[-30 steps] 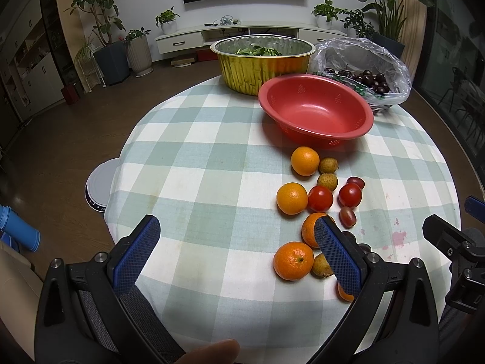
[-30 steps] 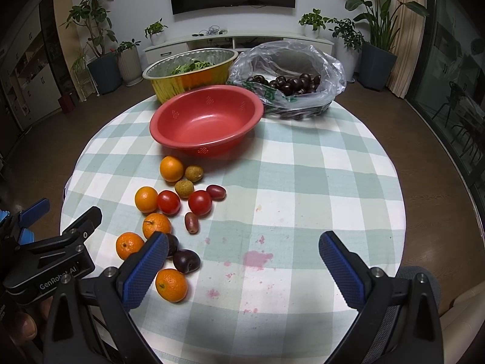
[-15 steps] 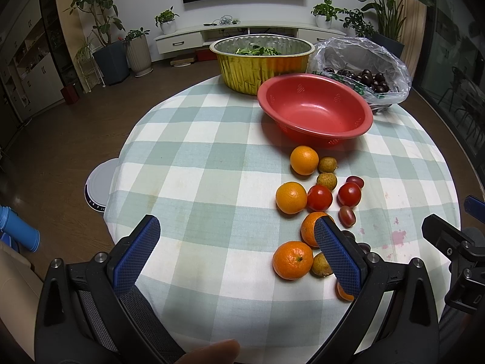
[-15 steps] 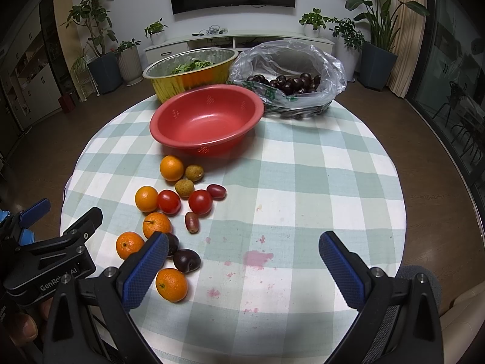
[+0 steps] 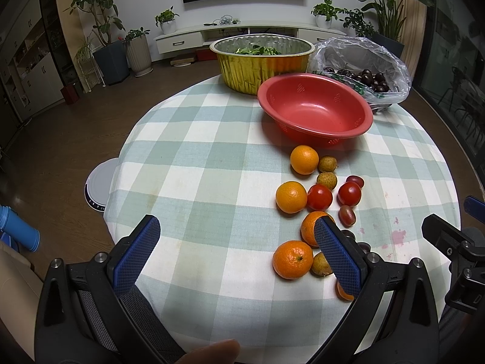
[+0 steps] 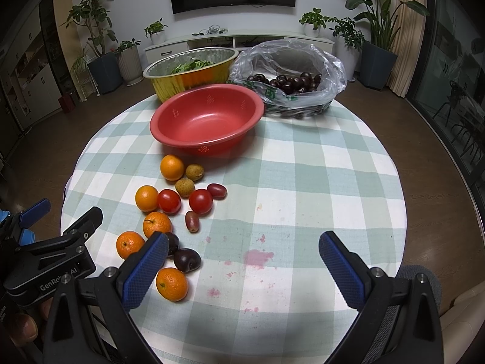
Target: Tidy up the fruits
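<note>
Round bench (image 6: 333,163) under a green-and-white check cloth. Left tongs (image 5: 239,251) and right tongs (image 6: 242,268) both hover above its near edge, jaws wide apart and holding nothing. The fruits lie loose on the cloth in a cluster just in front of the empty red bowl (image 6: 206,121): five oranges, one (image 6: 172,167) nearest the bowl and one (image 6: 172,283) nearest the right tongs; two tomatoes (image 6: 200,201) side by side; two lychees (image 6: 194,172); small red oblong fruits (image 6: 216,190); and a dark plum (image 6: 187,259). In the left wrist view the right-hand pad (image 5: 338,257) overlaps the cluster's near end. Behind the red bowl stand a gold foil pan (image 6: 194,71) holding greens and a plastic bag (image 6: 291,75) of cherries. Pink stains (image 6: 257,256) mark the cloth.
</note>
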{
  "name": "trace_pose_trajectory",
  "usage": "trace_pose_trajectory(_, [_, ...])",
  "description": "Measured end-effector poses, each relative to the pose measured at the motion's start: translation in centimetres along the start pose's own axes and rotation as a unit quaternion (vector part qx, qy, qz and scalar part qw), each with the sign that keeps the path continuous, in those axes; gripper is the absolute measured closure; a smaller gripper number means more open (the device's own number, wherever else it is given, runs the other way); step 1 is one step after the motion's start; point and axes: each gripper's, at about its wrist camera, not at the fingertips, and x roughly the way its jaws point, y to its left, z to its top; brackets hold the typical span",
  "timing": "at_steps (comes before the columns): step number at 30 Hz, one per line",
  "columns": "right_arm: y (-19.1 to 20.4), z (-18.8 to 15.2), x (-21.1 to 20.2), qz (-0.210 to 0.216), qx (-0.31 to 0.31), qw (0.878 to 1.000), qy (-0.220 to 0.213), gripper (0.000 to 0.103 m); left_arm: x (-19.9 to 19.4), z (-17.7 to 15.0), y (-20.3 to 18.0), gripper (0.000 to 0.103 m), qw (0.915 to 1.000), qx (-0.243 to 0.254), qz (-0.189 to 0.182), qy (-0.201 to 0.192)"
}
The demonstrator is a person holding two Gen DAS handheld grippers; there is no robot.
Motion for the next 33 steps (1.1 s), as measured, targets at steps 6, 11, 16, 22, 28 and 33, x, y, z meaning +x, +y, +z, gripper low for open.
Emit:
trace_pose_trajectory(6, [0.0, 0.0, 0.0, 0.0, 0.0, 1.0, 0.0, 0.001, 0.1, -0.5, -0.3, 0.0, 1.0, 0.002, 0.001, 0.001])
trace_pose_trajectory(11, [0.0, -0.1, 0.0, 0.0, 0.0, 1.0, 0.001, 0.001, 0.1, -0.6, -0.4, 0.0, 1.0, 0.002, 0.001, 0.002])
trace_pose_trajectory(16, [-0.1, 0.0, 0.0, 0.0, 0.0, 1.0, 0.001, 0.001, 0.1, -0.6, -0.4, 0.0, 1.0, 0.002, 0.001, 0.002])
trace_pose_trajectory(22, [0.0, -0.2, 0.1, 0.0, 0.001, 1.0, 0.002, 0.001, 0.5, -1.0, -0.3, 0.0, 1.0, 0.0, 0.001, 0.006])
trace_pose_trajectory(28, [0.1, -0.6, 0.1, 0.007, -0.005, 1.0, 0.0, 0.001, 0.4, -0.7, 0.9, 0.0, 0.9998, 0.007, -0.019, 0.003])
trace_pose_trajectory(33, [0.2, -1.8, -0.1, 0.057, -0.036, 0.998, -0.013, 0.001, 0.4, -0.6, 1.7, 0.0, 0.9903, 0.065, -0.123, 0.003])
